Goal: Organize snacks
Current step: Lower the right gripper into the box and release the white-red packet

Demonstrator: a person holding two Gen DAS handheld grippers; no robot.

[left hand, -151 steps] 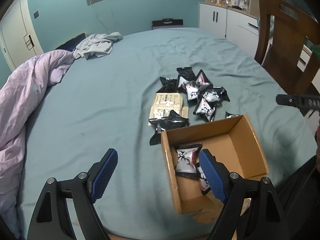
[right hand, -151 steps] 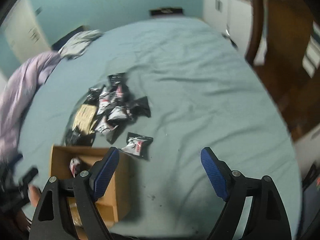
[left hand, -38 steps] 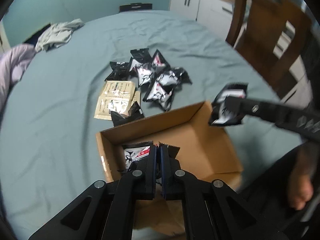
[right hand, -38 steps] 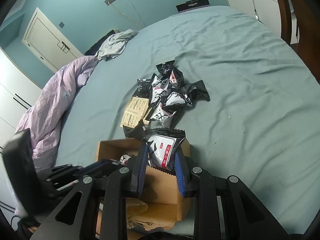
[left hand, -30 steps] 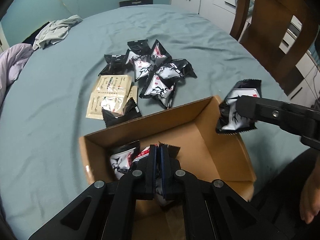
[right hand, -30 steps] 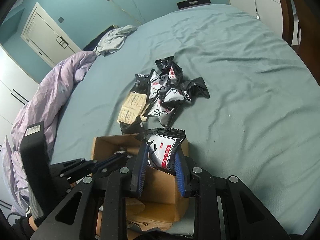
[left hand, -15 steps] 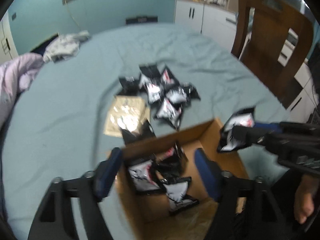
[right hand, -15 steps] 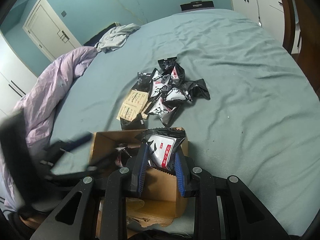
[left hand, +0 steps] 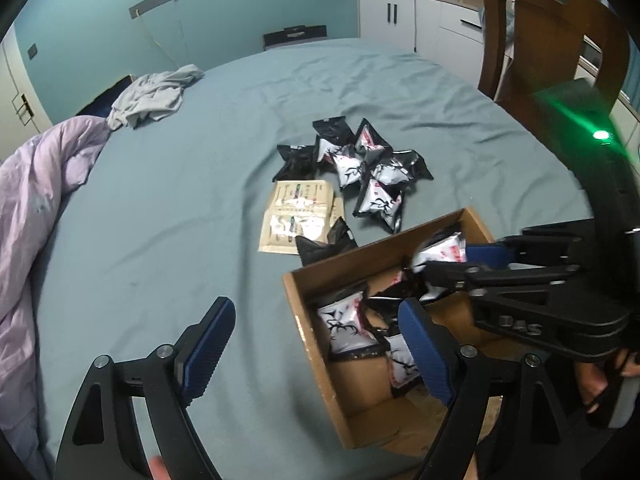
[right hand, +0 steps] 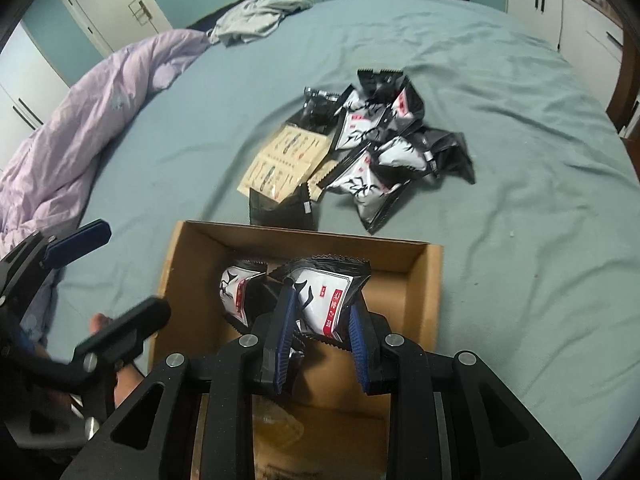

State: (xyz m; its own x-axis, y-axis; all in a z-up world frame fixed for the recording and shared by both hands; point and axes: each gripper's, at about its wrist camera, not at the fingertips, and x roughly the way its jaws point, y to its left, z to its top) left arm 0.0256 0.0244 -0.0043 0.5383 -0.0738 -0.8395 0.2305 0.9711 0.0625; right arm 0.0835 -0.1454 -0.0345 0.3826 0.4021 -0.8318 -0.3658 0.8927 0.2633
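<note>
Teal bedsheet (left hand: 208,184) is the reference surface, wrinkled. Lilac duvet (left hand: 36,184) bunched along its left edge. Grey garment (left hand: 154,94) crumpled at its far-left corner. Wooden chair (left hand: 552,40) stands off its right side. White cabinets (left hand: 420,20) beyond its far edge (small items on top, unreadable). White door (right hand: 116,4) far left.

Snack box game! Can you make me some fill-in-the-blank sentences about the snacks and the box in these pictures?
1. The right gripper is holding a black and white snack packet over the ____ box.
2. The left gripper has its jaws wide ____ and holds nothing.
3. The pile of loose snack packets lies on the ____ bedsheet.
4. Beside the pile lie two flat ____ sachets.

Missing words: cardboard; open; blue-green; beige
</note>
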